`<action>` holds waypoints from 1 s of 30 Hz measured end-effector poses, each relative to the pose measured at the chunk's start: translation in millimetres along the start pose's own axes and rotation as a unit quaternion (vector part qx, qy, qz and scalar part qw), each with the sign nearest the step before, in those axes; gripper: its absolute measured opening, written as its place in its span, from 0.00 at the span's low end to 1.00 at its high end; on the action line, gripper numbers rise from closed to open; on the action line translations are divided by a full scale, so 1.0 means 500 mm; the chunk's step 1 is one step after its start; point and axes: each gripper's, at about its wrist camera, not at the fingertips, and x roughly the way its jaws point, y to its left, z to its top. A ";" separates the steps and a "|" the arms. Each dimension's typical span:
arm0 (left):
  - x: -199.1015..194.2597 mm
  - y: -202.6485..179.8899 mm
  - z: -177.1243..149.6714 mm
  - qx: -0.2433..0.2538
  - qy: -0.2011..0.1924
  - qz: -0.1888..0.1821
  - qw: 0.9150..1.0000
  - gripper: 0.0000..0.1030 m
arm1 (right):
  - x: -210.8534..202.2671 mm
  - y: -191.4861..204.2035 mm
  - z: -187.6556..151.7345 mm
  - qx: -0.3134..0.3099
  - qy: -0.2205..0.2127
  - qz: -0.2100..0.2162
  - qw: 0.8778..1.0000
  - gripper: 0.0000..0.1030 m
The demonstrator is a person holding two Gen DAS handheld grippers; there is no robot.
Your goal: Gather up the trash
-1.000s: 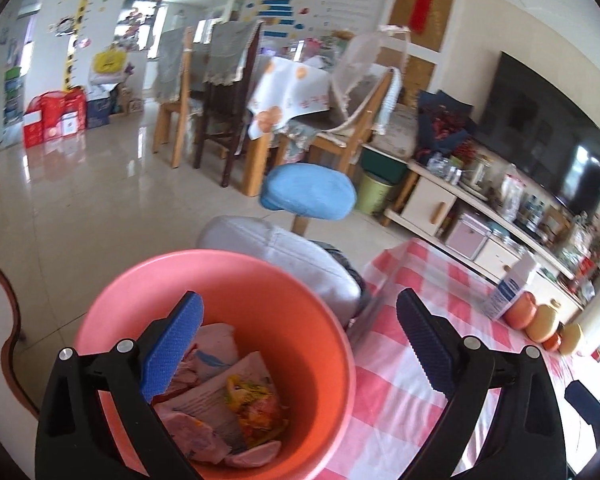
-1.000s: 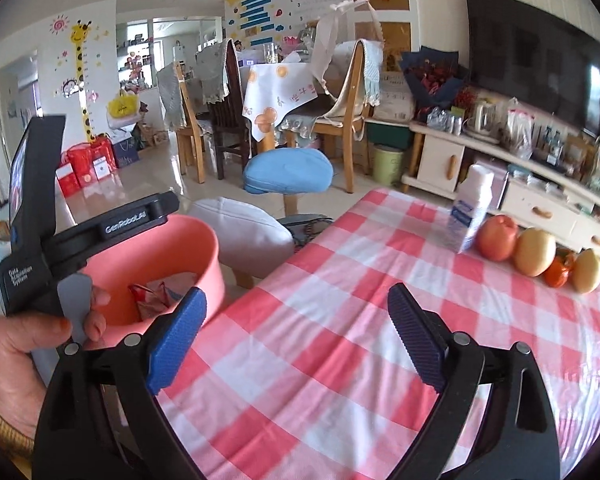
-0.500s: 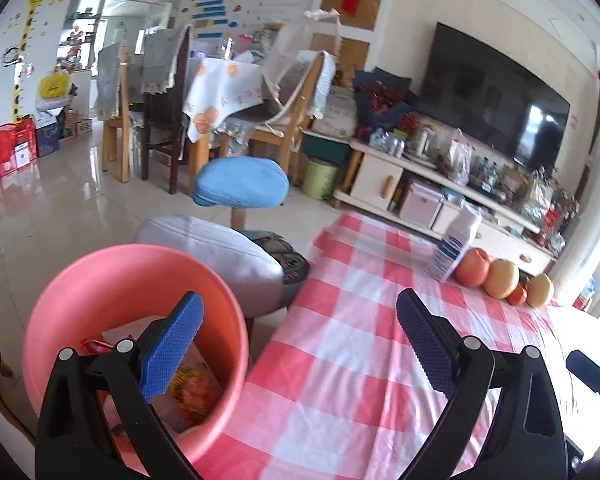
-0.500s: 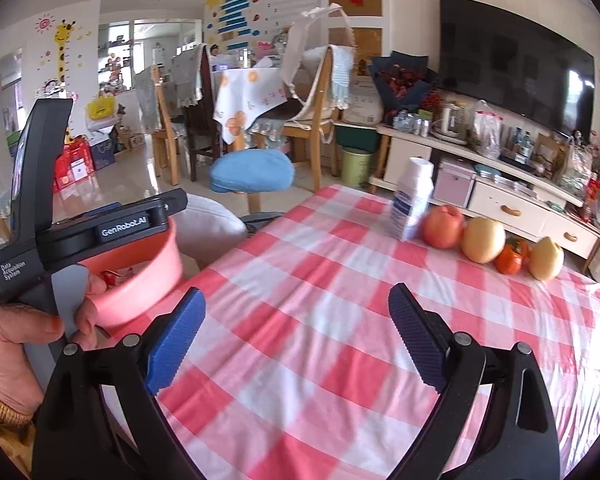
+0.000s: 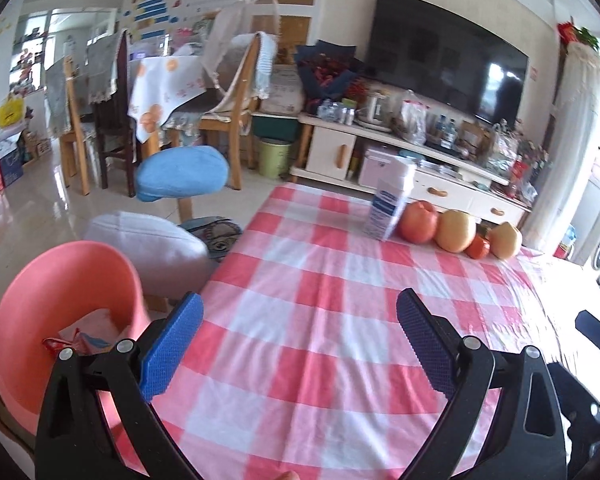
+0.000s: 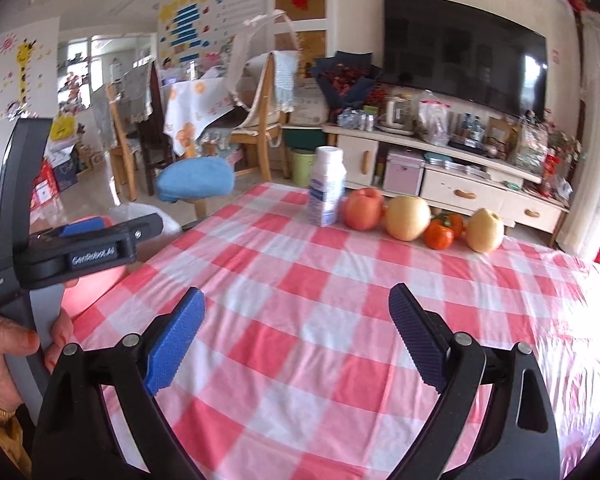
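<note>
Both wrist views look forward over the near edge of the checked surface [image 5: 324, 320] toward the television [image 5: 448, 68] — the left from further left, beside the pink bin [image 5: 60, 280]. They share the milk carton [image 6: 326, 192] and fruit row [image 6: 404, 216].

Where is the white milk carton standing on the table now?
In both wrist views the milk carton stands upright at the far end of the checked table, at the left end of the fruit row, right beside the red apple.
</note>
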 end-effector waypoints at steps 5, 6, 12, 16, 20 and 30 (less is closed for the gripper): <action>-0.003 -0.057 -0.009 0.020 -0.006 0.000 1.000 0.93 | -0.015 -0.045 -0.012 0.013 -0.007 -0.013 1.000 0.91; -0.006 -0.066 -0.011 0.025 -0.008 0.000 1.000 0.93 | -0.017 -0.054 -0.015 0.014 -0.008 -0.017 1.000 0.91; -0.014 -0.128 -0.026 0.051 -0.004 0.001 0.999 0.93 | -0.042 -0.098 -0.023 0.007 -0.020 -0.045 0.999 0.91; -0.023 -0.167 -0.033 0.065 -0.002 -0.007 0.998 0.93 | -0.059 -0.128 -0.028 0.008 -0.029 -0.058 0.998 0.91; -0.033 -0.200 -0.041 0.069 -0.001 -0.011 0.998 0.93 | -0.076 -0.166 -0.037 0.010 -0.036 -0.076 0.996 0.91; -0.057 -0.292 -0.058 0.078 -0.010 -0.010 0.997 0.93 | -0.119 -0.263 -0.056 0.042 -0.050 -0.113 0.991 0.91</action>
